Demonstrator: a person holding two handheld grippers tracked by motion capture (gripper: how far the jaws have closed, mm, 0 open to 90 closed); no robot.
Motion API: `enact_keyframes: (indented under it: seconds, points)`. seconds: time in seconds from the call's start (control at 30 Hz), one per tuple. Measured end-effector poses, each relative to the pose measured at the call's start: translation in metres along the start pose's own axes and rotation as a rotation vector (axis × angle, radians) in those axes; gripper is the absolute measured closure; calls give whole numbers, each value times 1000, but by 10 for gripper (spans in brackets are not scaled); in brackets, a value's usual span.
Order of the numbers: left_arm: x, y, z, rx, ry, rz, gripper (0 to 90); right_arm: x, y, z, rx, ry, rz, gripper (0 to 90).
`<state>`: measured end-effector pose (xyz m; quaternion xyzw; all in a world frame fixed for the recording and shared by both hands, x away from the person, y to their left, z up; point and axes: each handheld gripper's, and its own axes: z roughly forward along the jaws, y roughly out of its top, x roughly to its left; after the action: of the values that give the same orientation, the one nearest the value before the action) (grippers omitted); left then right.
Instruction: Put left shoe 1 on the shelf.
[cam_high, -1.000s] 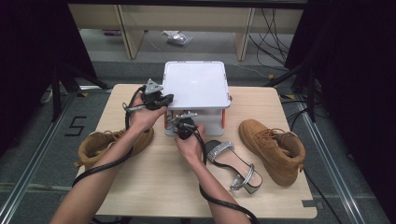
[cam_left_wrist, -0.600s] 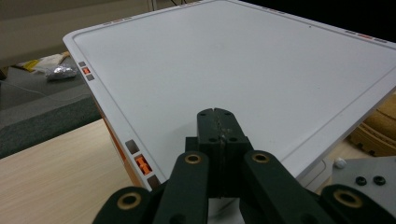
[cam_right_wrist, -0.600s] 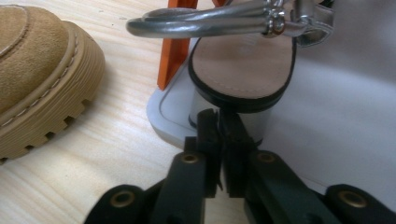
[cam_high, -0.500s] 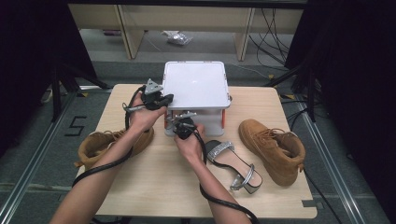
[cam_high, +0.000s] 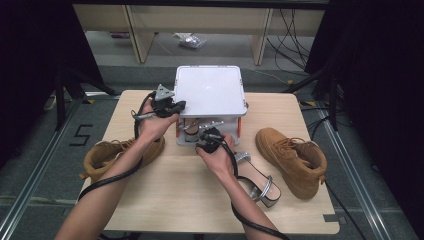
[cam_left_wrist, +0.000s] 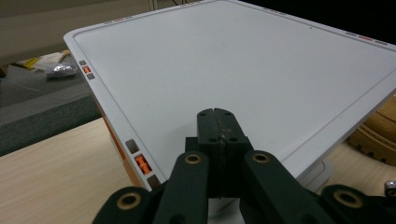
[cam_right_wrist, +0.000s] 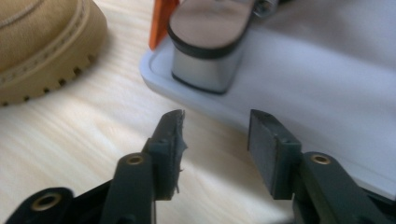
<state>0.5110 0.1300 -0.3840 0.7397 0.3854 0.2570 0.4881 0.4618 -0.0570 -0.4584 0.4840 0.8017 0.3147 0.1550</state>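
Observation:
A white two-level rack (cam_high: 209, 90) with orange posts stands at the table's far middle. A silver block-heel sandal (cam_high: 199, 125) lies on its lower shelf; its heel (cam_right_wrist: 210, 42) rests on the white shelf (cam_right_wrist: 308, 88), just beyond my right gripper (cam_right_wrist: 215, 126). That gripper (cam_high: 207, 141) is open and holds nothing, low at the rack's front edge. My left gripper (cam_high: 166, 103) is shut and empty. It hovers at the rack's left side, and its jaws (cam_left_wrist: 217, 114) reach over the white top (cam_left_wrist: 243, 60). A second silver sandal (cam_high: 257, 180) lies on the table by my right wrist.
One tan boot (cam_high: 292, 159) sits at the table's right, and another tan boot (cam_high: 117, 154) lies at the left under my left forearm. That boot's sole (cam_right_wrist: 42, 46) is close to the left of my right gripper. Bare wood (cam_high: 185, 200) spreads across the near middle.
The right gripper has drawn back a little from the rack's lower shelf toward the person. The left gripper has stayed in place.

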Motion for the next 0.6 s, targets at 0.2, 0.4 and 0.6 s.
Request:
enact_keyframes:
  seconds: [0.2, 0.4, 0.6]
  points:
    - [0, 0, 0, 2, 1, 2, 894, -15, -6, -19, 33, -9, -8, 498]
    - [-1, 0, 0, 0, 3, 8, 895, -28, -16, -37, 67, 15, -20, 469]
    - [0, 0, 0, 0, -5, 5, 895, -45, -31, -60, 91, 37, 3, 439]
